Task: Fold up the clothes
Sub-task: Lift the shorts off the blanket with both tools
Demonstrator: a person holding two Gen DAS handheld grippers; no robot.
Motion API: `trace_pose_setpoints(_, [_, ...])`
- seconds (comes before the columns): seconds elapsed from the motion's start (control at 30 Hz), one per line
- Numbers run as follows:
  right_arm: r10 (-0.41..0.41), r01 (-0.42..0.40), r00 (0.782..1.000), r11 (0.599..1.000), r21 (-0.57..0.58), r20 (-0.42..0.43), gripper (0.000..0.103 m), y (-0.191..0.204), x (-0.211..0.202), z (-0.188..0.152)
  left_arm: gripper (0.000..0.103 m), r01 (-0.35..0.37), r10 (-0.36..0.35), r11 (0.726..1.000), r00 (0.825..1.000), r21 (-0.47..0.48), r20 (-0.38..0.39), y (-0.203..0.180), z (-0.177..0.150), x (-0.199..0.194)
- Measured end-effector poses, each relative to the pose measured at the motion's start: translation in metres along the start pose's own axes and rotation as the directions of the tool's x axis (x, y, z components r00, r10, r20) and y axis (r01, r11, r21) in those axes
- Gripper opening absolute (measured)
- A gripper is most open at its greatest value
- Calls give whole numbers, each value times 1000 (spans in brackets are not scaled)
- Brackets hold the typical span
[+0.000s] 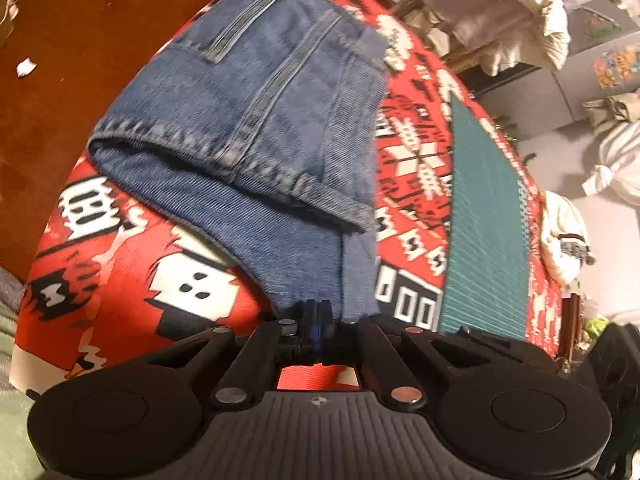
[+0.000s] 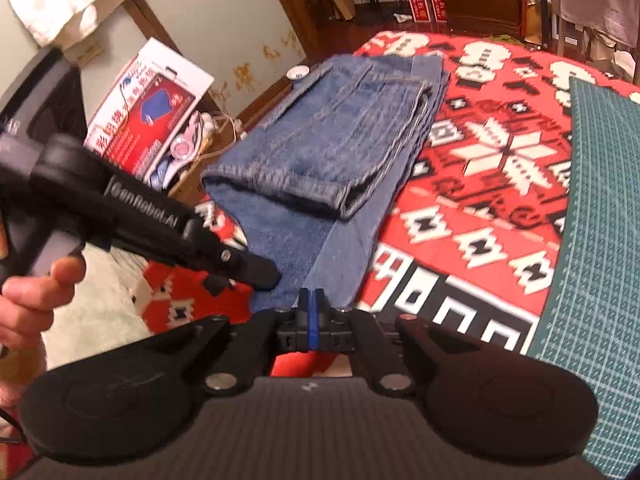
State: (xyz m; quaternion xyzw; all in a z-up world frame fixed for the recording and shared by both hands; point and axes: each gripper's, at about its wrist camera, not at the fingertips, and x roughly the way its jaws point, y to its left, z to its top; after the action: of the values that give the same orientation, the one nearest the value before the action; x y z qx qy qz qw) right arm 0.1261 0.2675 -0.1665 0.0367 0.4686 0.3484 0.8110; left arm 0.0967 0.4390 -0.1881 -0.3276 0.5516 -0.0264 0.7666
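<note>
Blue denim jeans (image 1: 256, 120) lie partly folded on a red, white and black patterned blanket (image 1: 132, 280) that covers the table, with the hemmed leg ends doubled back over a flatter layer of denim beneath. In the left wrist view the jeans fill the 12 o'clock half of the picture and the lower layer runs down toward 6 o'clock, right to the left tool (image 1: 314, 322). Its two fingers are pressed together with only a thin blue strip between them, and the denim edge reaches the fingertips, though whether cloth is actually pinched there cannot be told. In the right wrist view the jeans (image 2: 332, 140) lie from 12 o'clock down to the centre, and the right tool (image 2: 313, 312) is likewise clenched, its fingers meeting on a blue line at the lower edge of the denim; again a true grip on the fabric cannot be confirmed. The left tool (image 2: 256, 270) comes in from 9 o'clock in this view, its dark tip resting on the near denim edge, held by a person's hand (image 2: 28, 300) at the 8 o'clock border. A green cutting mat (image 2: 600, 240) with a pale grid lies on the blanket at 3 o'clock, well apart from the jeans. Beyond the table edge at 10 o'clock stands a white printed box (image 2: 148, 108) on a wooden floor (image 1: 80, 40).
</note>
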Motion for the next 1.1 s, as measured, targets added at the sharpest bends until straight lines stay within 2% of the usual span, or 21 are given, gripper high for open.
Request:
trace_pose_setpoints(0.1, [13,-14,999,999,42,36,0,-10,-8,21,0,23,-24,999,999,27,36,-8,12,-14])
trace_pose_setpoints(0.2, [11,-16,997,998,57,77,0,-22,-8,52,0,34,-38,998,995,50,87,-13,38,-30])
trace_pose_setpoints(0.3, [1,-7,993,999,54,117,0,-32,0,89,0,-21,12,998,989,56,146,-14,76,-33])
trace_pose_setpoints(0.4, [13,-23,991,997,70,133,0,-42,21,125,0,-39,35,999,985,20,171,-4,117,-22])
trace_pose_setpoints(0.57, [72,-80,992,994,77,102,0,-50,76,171,0,-68,74,997,982,-41,177,13,164,7])
trace_pose_setpoints(0.73, [107,-110,993,990,88,42,0,-48,131,191,0,-77,90,993,984,-87,156,24,189,28])
trace_pose_setpoints(0.87, [75,-76,997,990,118,11,0,-57,167,201,0,-83,96,992,986,-96,137,26,202,39])
trace_pose_setpoints(1.0, [79,-84,996,980,178,33,0,-73,185,209,0,-60,76,991,989,-122,128,28,212,45])
trace_pose_setpoints(1.1, [81,-88,996,971,224,43,0,-82,192,216,0,-69,87,990,987,-125,138,24,220,47])
